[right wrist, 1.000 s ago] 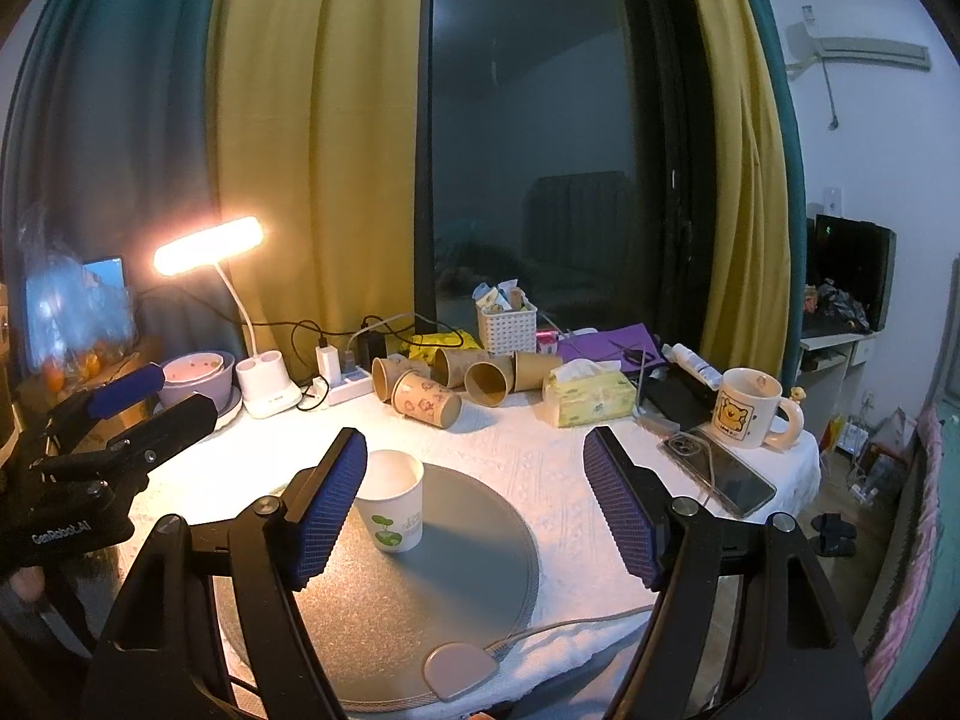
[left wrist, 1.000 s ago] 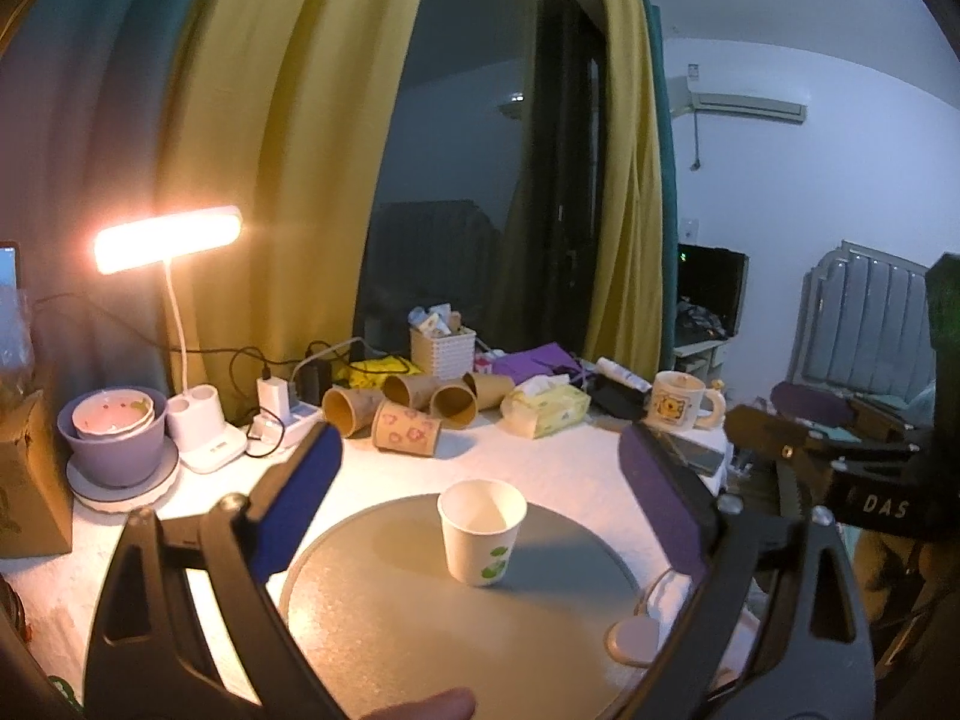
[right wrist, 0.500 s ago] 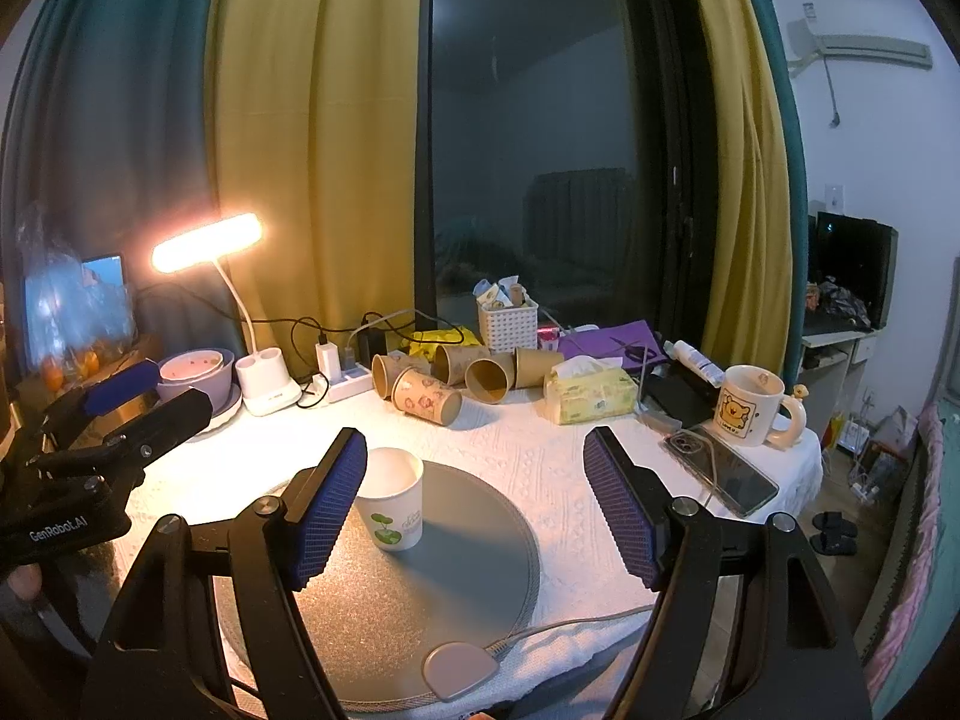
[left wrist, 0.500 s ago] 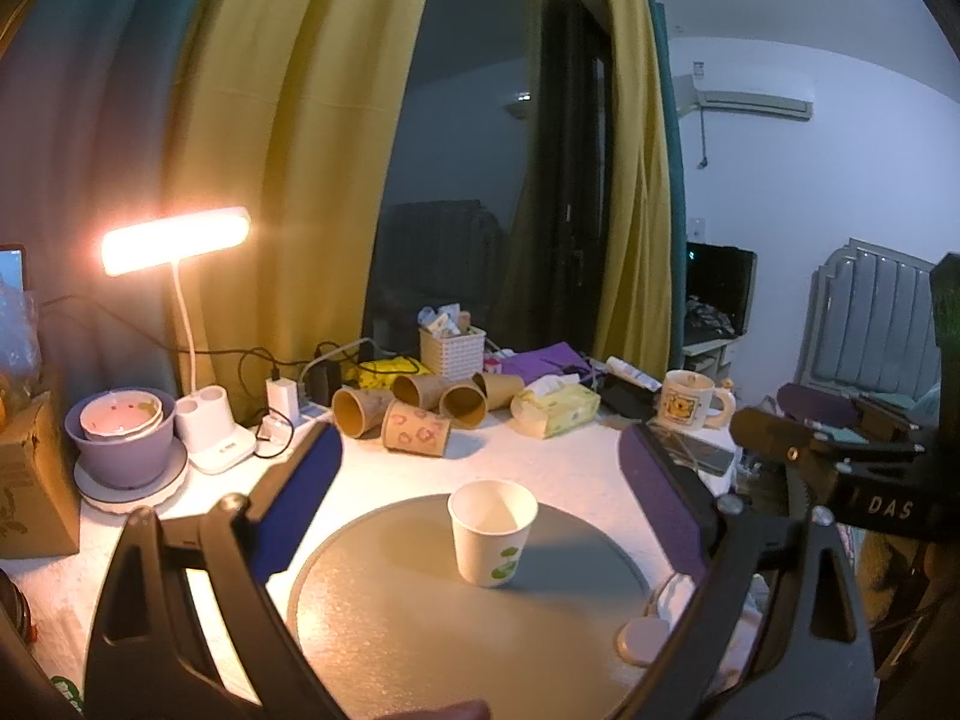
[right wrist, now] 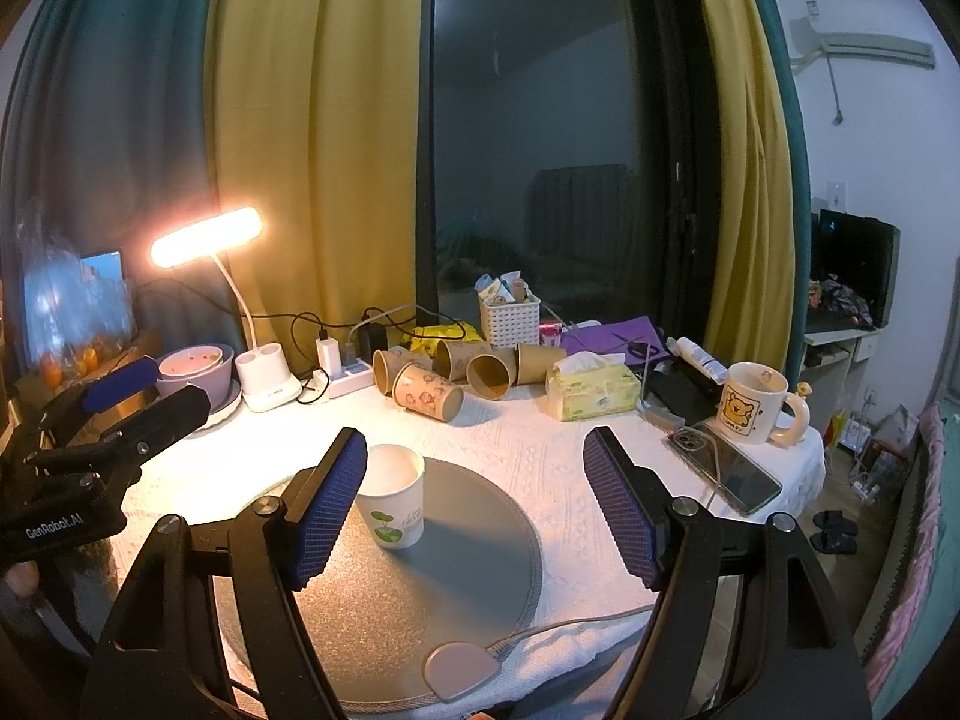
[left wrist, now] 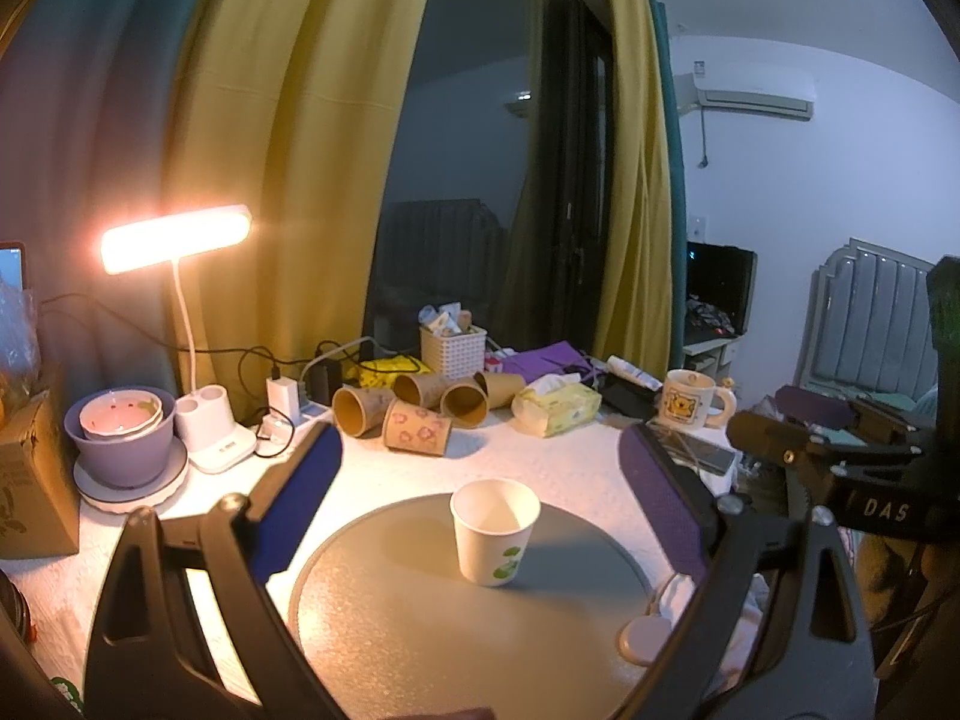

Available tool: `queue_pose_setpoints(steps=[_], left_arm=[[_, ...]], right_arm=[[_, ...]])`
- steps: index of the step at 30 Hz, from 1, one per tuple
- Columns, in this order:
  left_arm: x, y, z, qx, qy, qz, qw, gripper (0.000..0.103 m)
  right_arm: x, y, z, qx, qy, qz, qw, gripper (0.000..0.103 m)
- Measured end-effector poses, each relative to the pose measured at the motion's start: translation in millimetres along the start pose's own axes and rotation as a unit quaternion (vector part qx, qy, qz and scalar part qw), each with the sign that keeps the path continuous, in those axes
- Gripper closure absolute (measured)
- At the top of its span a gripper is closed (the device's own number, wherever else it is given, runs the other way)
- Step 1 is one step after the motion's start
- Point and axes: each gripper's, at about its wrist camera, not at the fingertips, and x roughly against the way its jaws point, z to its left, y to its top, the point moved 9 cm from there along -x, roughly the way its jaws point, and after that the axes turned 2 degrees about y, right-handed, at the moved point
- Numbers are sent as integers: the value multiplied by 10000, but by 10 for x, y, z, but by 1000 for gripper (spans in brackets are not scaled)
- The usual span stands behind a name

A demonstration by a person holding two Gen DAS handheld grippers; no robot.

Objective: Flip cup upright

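A white paper cup with a green leaf print stands upright, mouth up, on a round grey mat. It also shows in the right wrist view, on the mat. My left gripper is open and empty, held back from the cup with the cup between its blue pads. My right gripper is open and empty; its left pad overlaps the cup's left side in view. The left gripper shows at the left of the right wrist view.
Several brown paper cups lie on their sides at the back. Also on the table are a lit desk lamp, purple bowls, a tissue pack, a mug, a phone and a white basket.
The left wrist view has drifted slightly, so the cup sits a little to the right. Both grippers stay open and the cup stays upright.
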Motion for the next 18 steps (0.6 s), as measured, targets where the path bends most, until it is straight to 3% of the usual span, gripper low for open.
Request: queue_pose_setpoints(steps=[18], left_arm=[[-8,-4,12,-4,-1,6,10000,9]], right_arm=[[13,-31,8,-9,12,18,10000,25]])
